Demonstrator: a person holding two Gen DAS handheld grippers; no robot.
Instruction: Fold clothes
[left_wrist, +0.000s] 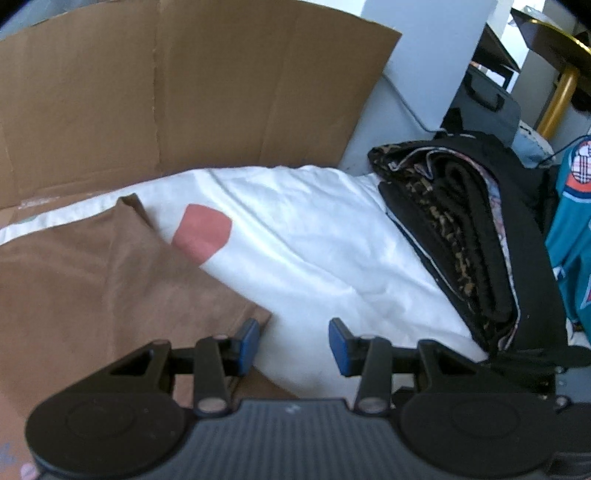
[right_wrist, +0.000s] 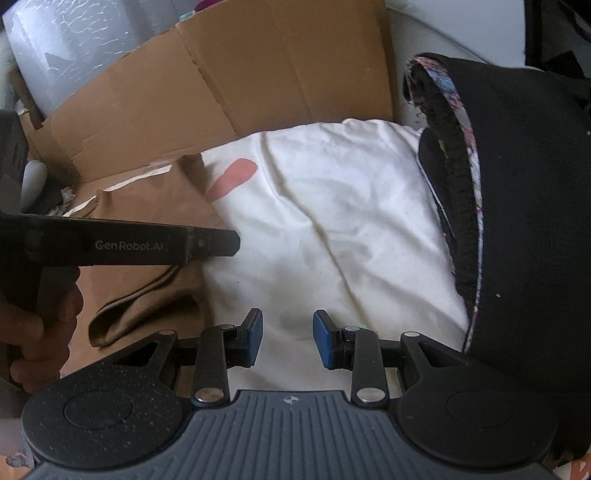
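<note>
Left tool (left_wrist: 293, 338) and right tool (right_wrist: 288, 338) agape, empty; brown garment (left_wrist: 92, 280) running lengthwise away from camera

A rumpled white bed sheet (left_wrist: 314, 236) is carrying a flat brown garment (left_wrist: 92, 280), a stack of folded dark clothes (left_wrist: 454, 229), and a flattened brown cardboard sheet (left_wrist: 147, 92).

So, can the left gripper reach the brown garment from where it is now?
Probably yes: the left gripper is open and empty, its left pad already at the brown garment's edge, with nothing lying between them.
</note>
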